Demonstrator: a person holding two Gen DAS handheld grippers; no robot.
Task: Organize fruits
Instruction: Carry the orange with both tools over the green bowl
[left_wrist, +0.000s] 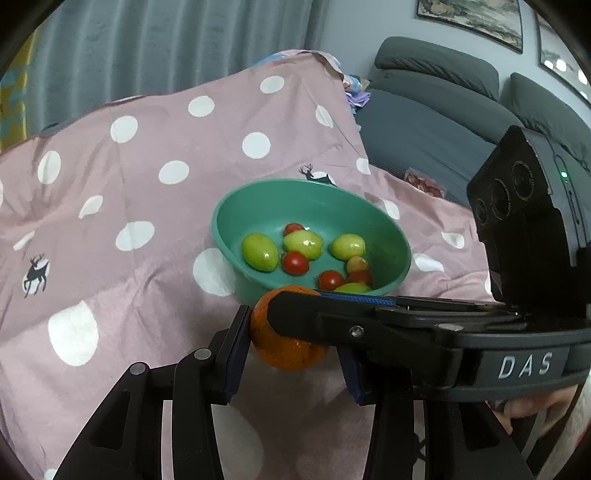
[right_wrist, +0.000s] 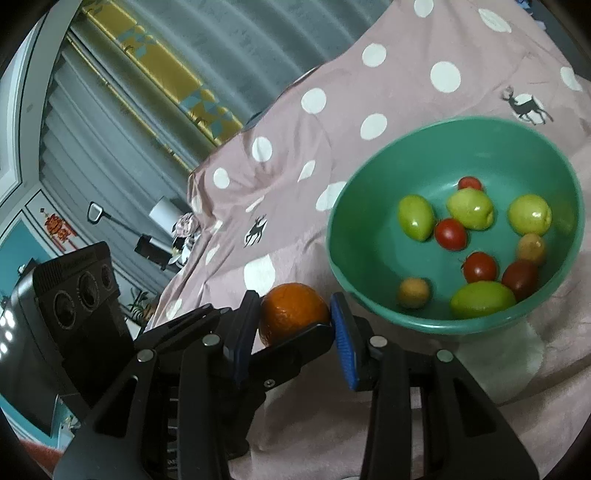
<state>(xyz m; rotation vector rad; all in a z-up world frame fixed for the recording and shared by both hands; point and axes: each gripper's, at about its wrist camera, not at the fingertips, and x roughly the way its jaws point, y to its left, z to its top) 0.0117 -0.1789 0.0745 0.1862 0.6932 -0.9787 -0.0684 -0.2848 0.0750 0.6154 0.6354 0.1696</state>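
Fruit handover looks like the risky part here: both tools meet at one orange (right_wrist: 293, 312), which sits just outside the near-left rim of the green bowl (right_wrist: 369, 192) on the pink polka-dot cloth (right_wrist: 295, 155).

The left hand-held gripper (left_wrist: 291, 343) has its blue pads on either side of the orange and appears to be pinching it, though the right tool's finger crosses in front and hides the right-hand contact. The right hand-held gripper (right_wrist: 295, 325) also brackets the orange, its left pad against the peel and its ribbed blue pad touching or just beside the right flank; whether it is truly clamping I cannot tell.

If both squeeze along crossing axes, the round fruit could squirt out and roll down the sloping cloth, away from the bowl. If one lets go before the other has a firm grip, it would drop short of the rim. Crossed fingers could also snag each other on withdrawal, or knock the bowl and jostle the green fruits (right_wrist: 415, 218) and cherry tomatoes (right_wrist: 450, 234) already inside.

Pose: the left tool reaches forward and low, fingers roughly level. The right one comes in from the right, crossing over the left tool's fingers and angled down toward the cloth.
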